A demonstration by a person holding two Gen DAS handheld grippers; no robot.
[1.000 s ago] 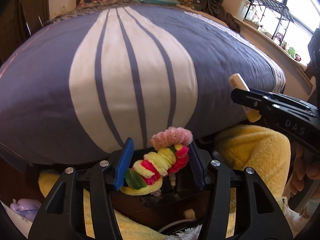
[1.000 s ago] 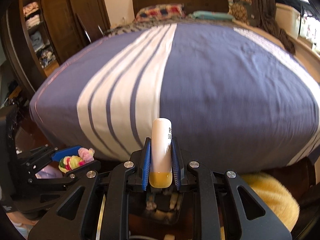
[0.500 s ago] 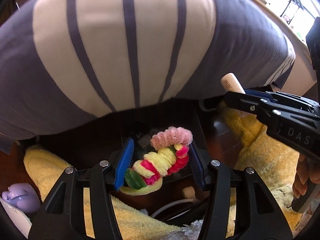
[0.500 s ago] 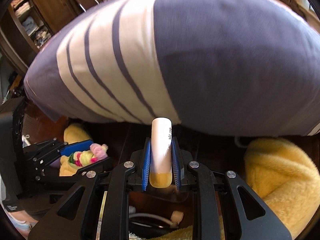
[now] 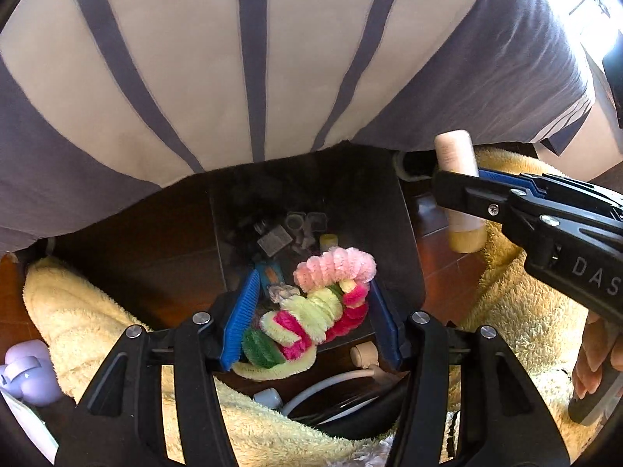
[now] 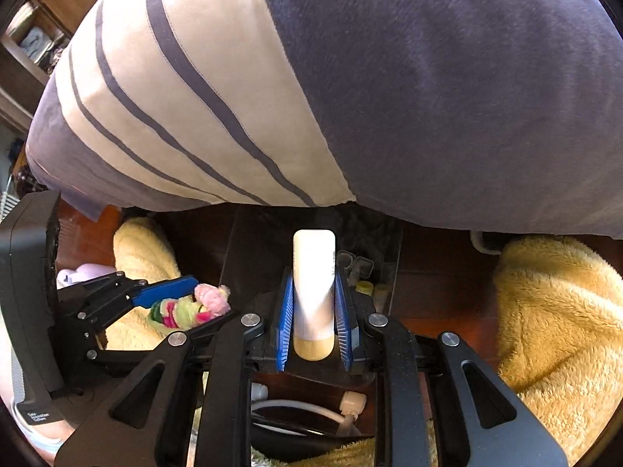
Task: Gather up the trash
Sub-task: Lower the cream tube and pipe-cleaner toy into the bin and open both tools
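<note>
The left gripper (image 5: 311, 317) was clamped on one bundle of fuzzy pipe cleaners (image 5: 315, 317), its coils pink, yellow, magenta and green, pressed between the two blue pads (image 5: 239, 321). The bundle hung above the near edge of one dark bin (image 5: 393, 233) on the floor. Inside the bin lay several small pieces: about three clear little cups (image 5: 305, 225), one grey square (image 5: 274, 241), one small yellow piece (image 5: 328, 241) and one blue-and-orange item (image 5: 270, 272), though the dim light made the count unsure.

The right gripper (image 6: 313, 313) pinched one white tube with a yellow cap (image 6: 313, 284) upright between its own two blue pads (image 6: 286, 319), held over the same bin (image 6: 249, 257). In the left wrist view that tube (image 5: 455, 183) stood just beside the bin's right wall.

Below the grippers, one white cable with a plug (image 5: 362, 356) lay on the floor. Two yellow fluffy towels (image 5: 78, 327) flanked the bin, one on each side, and one lilac toy (image 5: 27, 369) sat at the far left. Beyond the bin rose one bed (image 5: 233, 58) under a grey cover with a cream band and three grey stripes.
</note>
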